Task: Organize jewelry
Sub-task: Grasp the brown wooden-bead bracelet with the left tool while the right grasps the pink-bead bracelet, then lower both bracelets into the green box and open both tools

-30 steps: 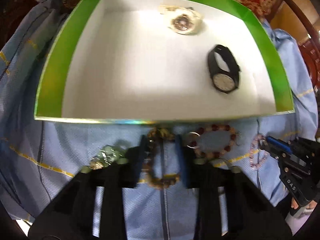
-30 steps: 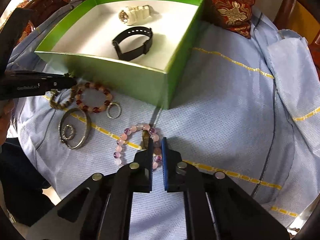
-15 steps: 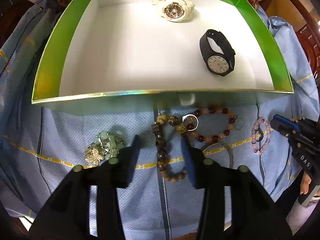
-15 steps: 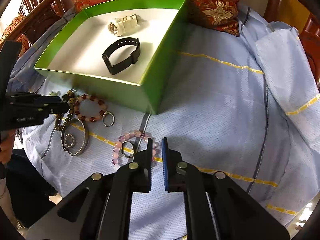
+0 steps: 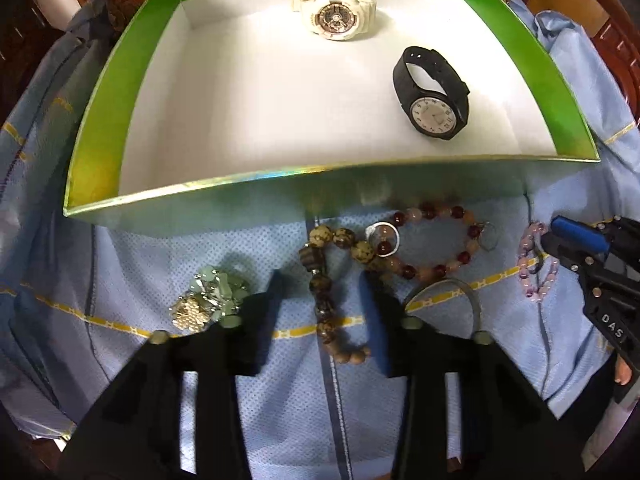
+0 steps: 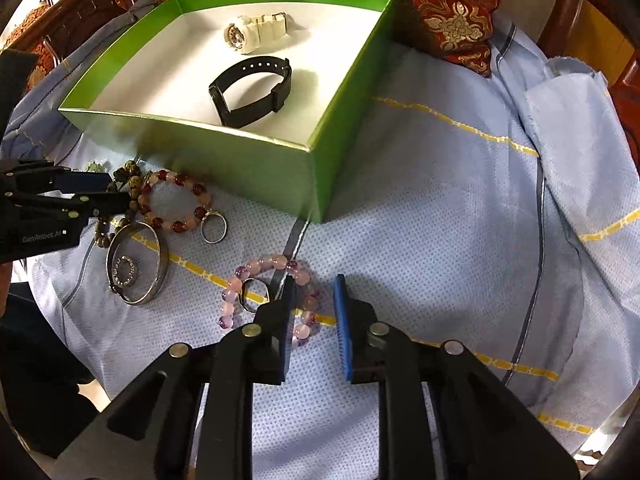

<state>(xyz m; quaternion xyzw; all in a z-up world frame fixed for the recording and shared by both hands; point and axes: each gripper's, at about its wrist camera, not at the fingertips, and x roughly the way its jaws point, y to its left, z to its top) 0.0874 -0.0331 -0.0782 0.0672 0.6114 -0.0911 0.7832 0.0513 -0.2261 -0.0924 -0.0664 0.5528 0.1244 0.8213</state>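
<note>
A green box [image 5: 100, 128] holds a white watch [image 5: 334, 16] and a black watch [image 5: 432, 98]. In front of it on the blue cloth lie a brown bead bracelet [image 5: 324, 292], a red and pink bead bracelet [image 5: 432, 244], a silver bangle [image 6: 138, 268], rings and a green brooch [image 5: 208, 300]. My left gripper [image 5: 322, 280] is open, its fingers on either side of the brown bracelet. My right gripper [image 6: 314, 292] is open over the right edge of a pink bead bracelet [image 6: 264, 288] with a ring [image 6: 254, 294] inside it.
A red patterned cushion [image 6: 448, 4] lies behind the box. Dark wooden chair arms [image 6: 80, 4] ring the blue cloth [image 6: 440, 200], which is rumpled at the right. The box's near wall [image 6: 224, 160] stands just behind the jewelry.
My right gripper has opened from shut and sits over the pink bracelet's edge. My left gripper has drawn back and up a little from the box, still open around the brown bracelet.
</note>
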